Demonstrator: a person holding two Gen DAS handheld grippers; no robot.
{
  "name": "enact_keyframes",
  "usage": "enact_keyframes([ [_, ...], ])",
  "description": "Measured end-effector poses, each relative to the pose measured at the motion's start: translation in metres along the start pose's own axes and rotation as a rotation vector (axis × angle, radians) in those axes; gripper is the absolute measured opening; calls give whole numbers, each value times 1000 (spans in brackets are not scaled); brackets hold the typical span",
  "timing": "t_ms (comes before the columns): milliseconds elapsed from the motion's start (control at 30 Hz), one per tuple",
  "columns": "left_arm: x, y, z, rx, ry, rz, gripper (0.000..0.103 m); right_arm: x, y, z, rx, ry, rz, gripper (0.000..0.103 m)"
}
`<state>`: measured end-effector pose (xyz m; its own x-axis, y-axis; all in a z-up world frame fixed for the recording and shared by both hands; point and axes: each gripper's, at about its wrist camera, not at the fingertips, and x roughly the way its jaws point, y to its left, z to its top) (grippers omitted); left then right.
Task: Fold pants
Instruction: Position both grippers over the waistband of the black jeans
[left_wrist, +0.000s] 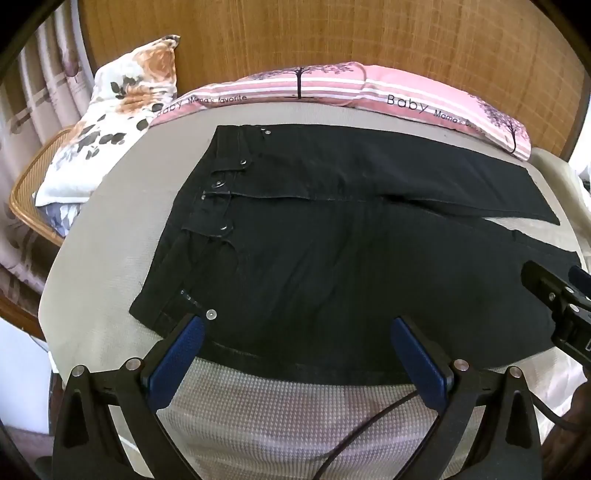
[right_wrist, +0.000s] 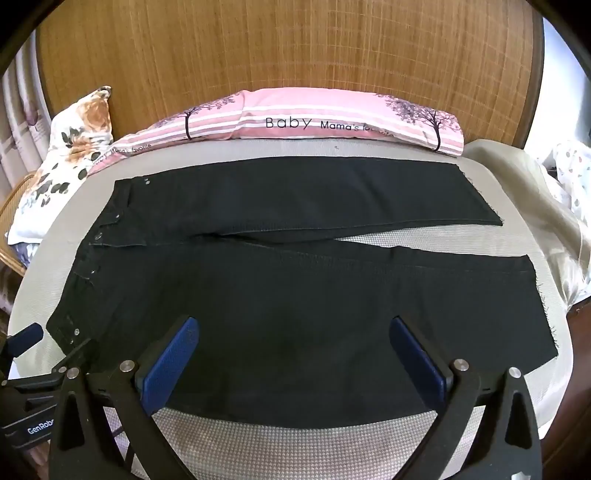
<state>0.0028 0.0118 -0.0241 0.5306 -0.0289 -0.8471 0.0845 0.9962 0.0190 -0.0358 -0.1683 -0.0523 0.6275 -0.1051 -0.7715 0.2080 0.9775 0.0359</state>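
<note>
1. Both my jaws stand wide apart, clamped on nothing: my left gripper (left_wrist: 299, 332) hovers by the waistband corner, my right gripper (right_wrist: 295, 334) over the near leg of the black denim pants (right_wrist: 280, 302), which lie flat on the grey textured bed (right_wrist: 295, 448).
2. Only my right view shows both frayed leg hems; my left view cuts the legs off but shows the waistband studs plainly.
3. I count one pair of pants, two legs, one pink striped pillow (right_wrist: 332, 118), one floral pillow (left_wrist: 122, 110).
4. Whether the near hem touches my blue pads (left_wrist: 177, 358) is unclear.
</note>
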Motion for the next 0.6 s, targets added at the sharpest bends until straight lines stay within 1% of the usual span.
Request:
enact_keyframes([
  [333, -2, -1, -4, 5, -4, -10, 100, -1, -1, -2, -3, 3, 4, 103],
  [600, -5, -2, -5, 3, -5, -5, 100, -1, -1, -2, -3, 8, 6, 103],
])
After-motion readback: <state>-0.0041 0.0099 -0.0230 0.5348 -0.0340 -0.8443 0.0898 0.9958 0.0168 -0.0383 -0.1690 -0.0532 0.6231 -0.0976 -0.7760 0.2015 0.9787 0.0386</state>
